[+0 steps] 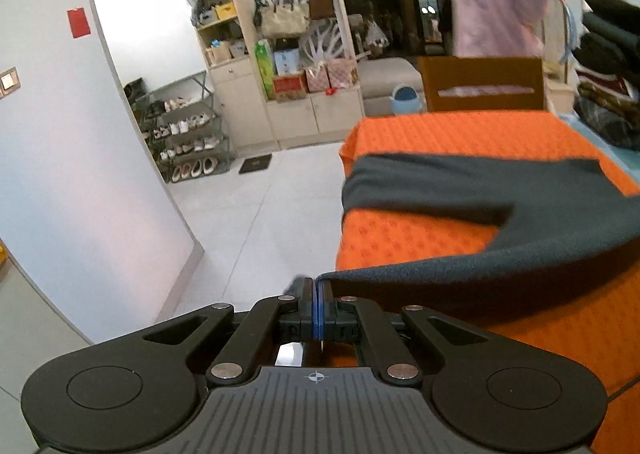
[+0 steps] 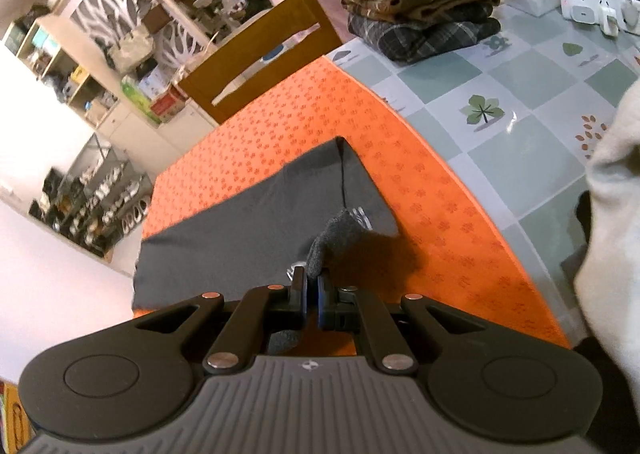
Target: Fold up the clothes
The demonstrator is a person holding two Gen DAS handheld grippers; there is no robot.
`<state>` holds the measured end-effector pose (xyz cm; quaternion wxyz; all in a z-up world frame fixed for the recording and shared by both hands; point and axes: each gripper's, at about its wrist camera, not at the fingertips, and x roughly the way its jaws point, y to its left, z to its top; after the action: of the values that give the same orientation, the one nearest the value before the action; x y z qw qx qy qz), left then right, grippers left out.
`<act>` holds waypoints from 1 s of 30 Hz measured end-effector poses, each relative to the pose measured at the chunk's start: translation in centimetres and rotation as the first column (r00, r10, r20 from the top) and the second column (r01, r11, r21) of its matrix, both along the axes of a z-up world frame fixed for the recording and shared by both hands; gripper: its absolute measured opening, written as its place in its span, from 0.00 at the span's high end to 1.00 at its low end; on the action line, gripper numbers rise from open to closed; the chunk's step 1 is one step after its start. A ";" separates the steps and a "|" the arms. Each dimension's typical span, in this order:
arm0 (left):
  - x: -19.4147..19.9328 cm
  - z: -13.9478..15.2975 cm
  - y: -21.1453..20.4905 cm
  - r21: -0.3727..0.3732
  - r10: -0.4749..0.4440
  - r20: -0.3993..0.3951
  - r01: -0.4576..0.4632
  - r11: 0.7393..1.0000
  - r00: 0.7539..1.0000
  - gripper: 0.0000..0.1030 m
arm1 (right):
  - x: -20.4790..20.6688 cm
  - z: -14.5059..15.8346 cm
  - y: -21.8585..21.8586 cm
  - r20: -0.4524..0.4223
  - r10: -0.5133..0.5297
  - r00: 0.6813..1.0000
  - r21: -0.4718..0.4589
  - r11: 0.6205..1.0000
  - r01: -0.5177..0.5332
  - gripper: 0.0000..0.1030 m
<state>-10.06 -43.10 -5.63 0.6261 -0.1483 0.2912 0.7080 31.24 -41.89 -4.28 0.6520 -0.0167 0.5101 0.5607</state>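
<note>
Both pairs of jaws are being kept clamped on the dark grey garment (image 2: 256,213): an edge is being pinched by the left gripper (image 1: 318,286), a bunched fold by the right gripper (image 2: 312,280). It is being held over the orange mat (image 2: 440,189) on the table (image 2: 520,101).

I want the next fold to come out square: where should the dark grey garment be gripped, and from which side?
Grip the dark grey garment at its near hem corners, coming from the table's near edge. Both the left gripper and the right gripper already pinch that lifted edge, while the far part lies flat on the orange mat.
</note>
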 end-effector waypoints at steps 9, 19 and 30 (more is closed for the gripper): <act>0.3 2.0 7.7 0.100 -0.013 -0.023 0.015 0.995 1.000 0.97 | 0.3 0.8 5.5 -0.032 -0.063 0.997 0.013 0.998 0.064 0.94; 1.9 1.1 19.9 0.103 -0.070 -0.079 0.078 0.992 0.994 0.97 | 1.4 -1.1 12.6 -0.028 -0.102 0.994 -0.027 0.995 0.101 0.94; 4.2 -3.3 31.2 0.003 -0.120 -0.140 0.122 0.993 0.983 0.97 | 2.9 -5.3 19.3 -0.058 -0.168 0.984 -0.125 0.979 0.160 0.94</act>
<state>-5.90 -11.91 -8.97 0.6469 -0.0768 0.3384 0.6791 34.16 -22.54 -9.55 0.6760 0.0054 0.5643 0.4739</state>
